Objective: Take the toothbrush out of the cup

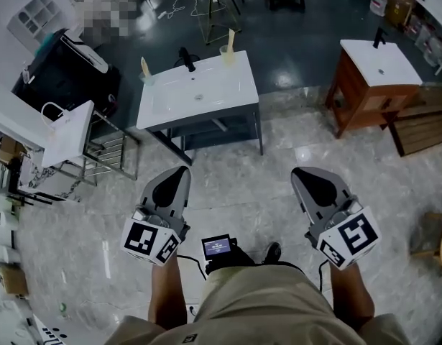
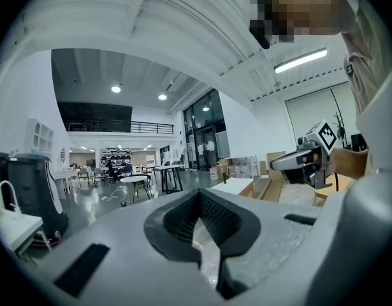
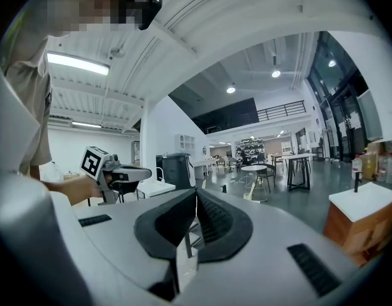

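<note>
Person stood on the pale marble floor (image 1: 228, 192), one tool in each hand, both held out level and side by side.

- Left hand-held gripper (image 1: 179, 171): jaws closed together, dark ribbed pads meeting, nothing between them.
- Right hand-held gripper (image 1: 301, 172): same, jaws closed narrow and empty.
- Each gripper view caught the other gripper off to the side, held in a hand and clear of everything.

Ahead of both grippers and well apart from them stood a white washbasin tabletop (image 1: 235, 85) on a dark frame, with a black faucet (image 1: 186, 58) at the back edge of the basin.

- Left cup (image 1: 145, 78) sat at the tabletop's rear left corner; first toothbrush (image 1: 144, 65) stood upright in it, pale handle up.
- Right cup (image 1: 227, 56), yellowish, sat at the rear right, just right of the faucet; second toothbrush (image 1: 231, 39) stood in it, leaning slightly.
- Both toothbrushes were in their cups, untouched.

To the right, a wooden vanity (image 1: 364, 99) with a white top stood apart from the washbasin. A small screen device (image 1: 218, 247) sat at the person's waist, between the two forearms.
</note>
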The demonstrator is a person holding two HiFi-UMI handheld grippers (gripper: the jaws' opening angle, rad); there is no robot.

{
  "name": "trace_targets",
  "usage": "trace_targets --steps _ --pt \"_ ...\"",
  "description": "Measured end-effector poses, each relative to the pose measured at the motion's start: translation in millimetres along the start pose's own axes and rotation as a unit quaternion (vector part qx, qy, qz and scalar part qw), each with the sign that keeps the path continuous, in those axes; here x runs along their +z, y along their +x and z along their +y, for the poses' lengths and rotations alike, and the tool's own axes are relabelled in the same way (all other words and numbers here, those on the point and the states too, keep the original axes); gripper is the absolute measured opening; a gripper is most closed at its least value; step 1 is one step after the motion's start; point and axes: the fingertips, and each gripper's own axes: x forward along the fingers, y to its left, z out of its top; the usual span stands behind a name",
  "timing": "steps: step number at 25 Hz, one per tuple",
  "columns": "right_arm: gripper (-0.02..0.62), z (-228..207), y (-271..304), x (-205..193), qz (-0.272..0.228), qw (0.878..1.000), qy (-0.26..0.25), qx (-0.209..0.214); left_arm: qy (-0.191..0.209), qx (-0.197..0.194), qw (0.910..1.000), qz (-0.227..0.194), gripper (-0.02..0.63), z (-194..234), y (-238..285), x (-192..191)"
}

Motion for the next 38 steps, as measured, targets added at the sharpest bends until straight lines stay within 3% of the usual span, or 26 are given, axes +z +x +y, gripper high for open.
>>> trace_targets --steps 8,14,27,32,38 --pt "0.006 -45 21 -8 0.005 1.0 -0.002 -0.005 -0.005 0.001 1.0 -0.003 0.006 13 49 -8" --pt "0.006 -76 56 -10 0.008 1.0 -0.004 -0.024 -0.005 -0.009 0.9999 -0.006 0.006 47 89 -18" --pt "0.006 -132 232 15 0.026 0.999 -0.015 -0.032 -0.022 -0.023 0.9991 -0.03 0.006 193 186 -18" --pt "0.006 -151 296 32 0.025 0.998 -0.023 -0.049 -0.01 -0.041 0.9986 -0.032 0.006 249 226 -19" --pt "0.006 -169 342 34 0.035 0.998 -0.023 -0.055 0.003 -0.033 0.9988 -0.035 0.006 288 249 -16"
